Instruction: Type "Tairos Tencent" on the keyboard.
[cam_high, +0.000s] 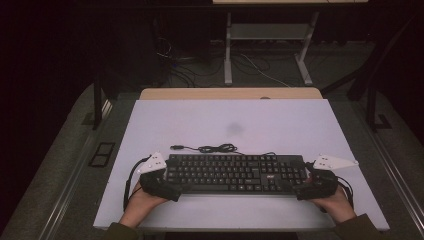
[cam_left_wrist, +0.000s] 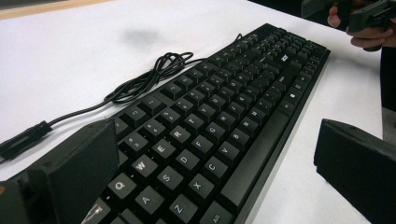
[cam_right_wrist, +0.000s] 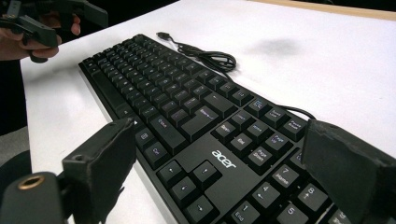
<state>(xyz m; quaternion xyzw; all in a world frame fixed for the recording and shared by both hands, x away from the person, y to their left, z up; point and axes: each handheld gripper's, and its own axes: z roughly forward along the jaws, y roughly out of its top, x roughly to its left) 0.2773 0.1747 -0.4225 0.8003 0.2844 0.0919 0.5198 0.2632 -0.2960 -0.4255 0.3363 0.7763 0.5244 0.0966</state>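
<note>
A black keyboard (cam_high: 235, 173) lies flat along the near part of a white worktop (cam_high: 280, 125), its long side running across the high view, with a pair of hand-held tongs at either end.

At the left end, the left tongs (cam_high: 167, 186) sit against the keyboard's near-left corner, held by the person's left hand (cam_high: 140, 202). In the left gripper view their two black jaws stand wide apart, gripping nothing: one jaw rises over the far-side edge by the Q key, the other stands off the near edge above bare worktop, so the left end of the keyboard (cam_left_wrist: 205, 135) lies between them. Whether either jaw touches the casing cannot be told.

Behind the keyboard, toward the middle of the worktop, its black cable (cam_high: 210, 148) lies in a loose bundle, the plug (cam_high: 176, 147) pointing left. A faint grey smudge (cam_high: 234, 128) marks the white surface farther back.

At the right end, the right tongs (cam_high: 306, 190) meet the keyboard's near-right corner, held by the right hand (cam_high: 335, 202). In the right gripper view their jaws also stand open and empty: one is off the near edge beside the arrow keys, the other over the number pad at the far side, with the keyboard (cam_right_wrist: 196, 121) running away between them toward the left tongs (cam_right_wrist: 56, 18) at the opposite end. Contact with the casing cannot be told here either.
</note>
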